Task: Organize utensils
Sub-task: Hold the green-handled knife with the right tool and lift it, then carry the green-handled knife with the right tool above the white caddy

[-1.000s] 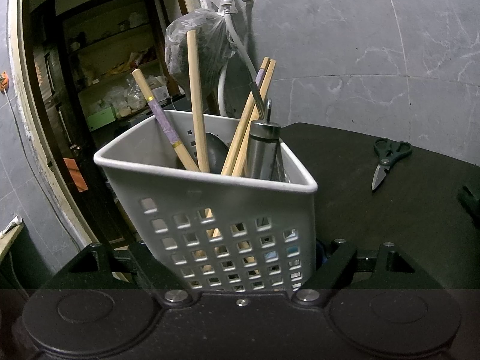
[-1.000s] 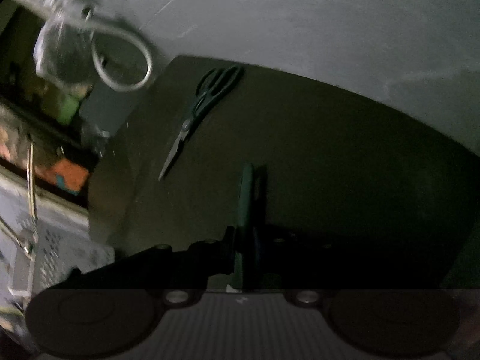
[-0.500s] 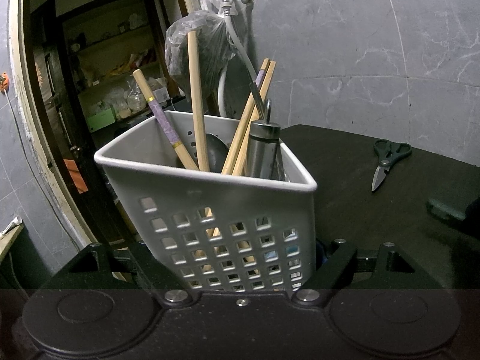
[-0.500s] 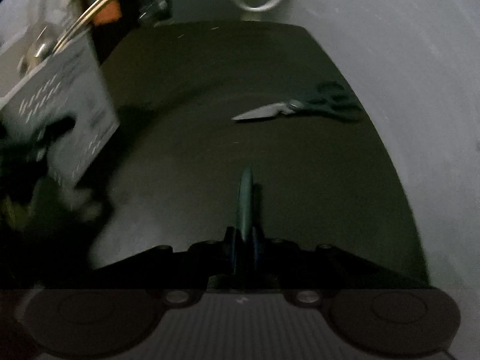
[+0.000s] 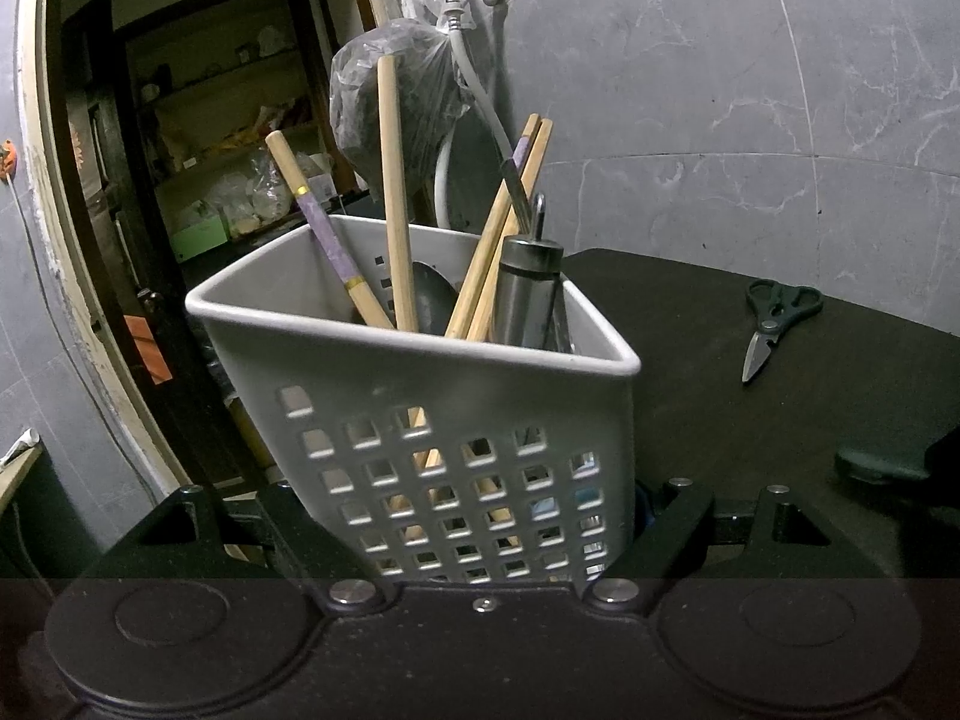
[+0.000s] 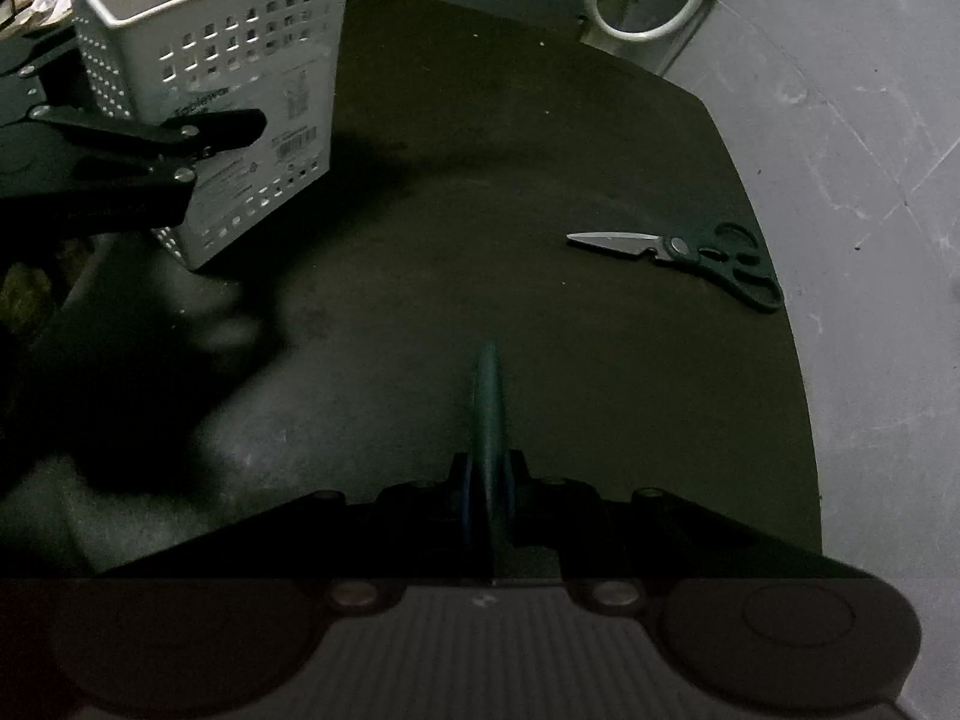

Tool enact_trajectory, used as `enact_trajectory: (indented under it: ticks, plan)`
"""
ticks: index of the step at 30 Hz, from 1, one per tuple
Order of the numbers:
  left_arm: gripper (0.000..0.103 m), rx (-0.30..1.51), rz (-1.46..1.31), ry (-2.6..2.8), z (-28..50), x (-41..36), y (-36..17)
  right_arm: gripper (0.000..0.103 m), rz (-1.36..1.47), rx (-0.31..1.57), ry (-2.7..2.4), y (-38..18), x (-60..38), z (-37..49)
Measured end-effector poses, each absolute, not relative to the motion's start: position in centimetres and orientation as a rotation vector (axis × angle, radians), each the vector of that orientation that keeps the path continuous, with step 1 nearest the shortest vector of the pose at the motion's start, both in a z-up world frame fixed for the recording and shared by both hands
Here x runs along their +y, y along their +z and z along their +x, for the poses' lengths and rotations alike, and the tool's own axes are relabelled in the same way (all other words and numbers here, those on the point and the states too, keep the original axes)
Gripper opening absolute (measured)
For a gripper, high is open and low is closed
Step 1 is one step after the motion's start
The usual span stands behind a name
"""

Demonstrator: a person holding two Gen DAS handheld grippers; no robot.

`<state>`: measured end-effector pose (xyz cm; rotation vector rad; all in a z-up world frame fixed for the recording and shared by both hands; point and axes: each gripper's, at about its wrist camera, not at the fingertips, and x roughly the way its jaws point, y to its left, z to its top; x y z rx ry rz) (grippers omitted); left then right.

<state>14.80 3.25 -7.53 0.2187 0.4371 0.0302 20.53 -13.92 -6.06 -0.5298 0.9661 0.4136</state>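
My left gripper [image 5: 474,534] is shut on the white perforated utensil basket [image 5: 420,420], which stands on the black table and holds wooden chopsticks [image 5: 393,198], a dark ladle and a steel cylinder [image 5: 528,294]. The basket also shows in the right wrist view [image 6: 228,60], top left, with the left gripper's fingers [image 6: 180,132] on it. My right gripper [image 6: 487,480] is shut on a thin teal-green utensil [image 6: 487,396], held edge-on above the table. Green-handled scissors [image 6: 690,255] lie closed on the table at the right, also in the left wrist view [image 5: 771,324].
The black table [image 6: 480,180] ends at a grey marble wall [image 5: 720,120] behind and to the right. A tap with a white hose [image 5: 474,60] and a plastic-wrapped bundle hang behind the basket. An open doorway with shelves lies to the left.
My right gripper has swung left with the teal utensil, bringing the basket into its view. The left gripper and basket have stayed still.
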Motion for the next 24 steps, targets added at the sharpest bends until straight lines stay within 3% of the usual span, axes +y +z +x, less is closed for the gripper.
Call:
enact_trajectory:
  ticks: [7,15,24]
  plan:
    - [0.083,0.437,0.218,0.031,14.8,3.3,-7.5,0.013,-0.524,1.012,0.448,-6.2,-14.3,21.4]
    - [0.083,0.436,0.219,0.032,14.8,3.3,-7.5,0.011,-0.769,0.913,0.472,-6.6,-12.2,18.5]
    - [0.083,0.437,0.219,0.031,14.8,3.3,-7.6,0.012,-0.553,1.018,0.466,-6.2,-14.4,20.5]
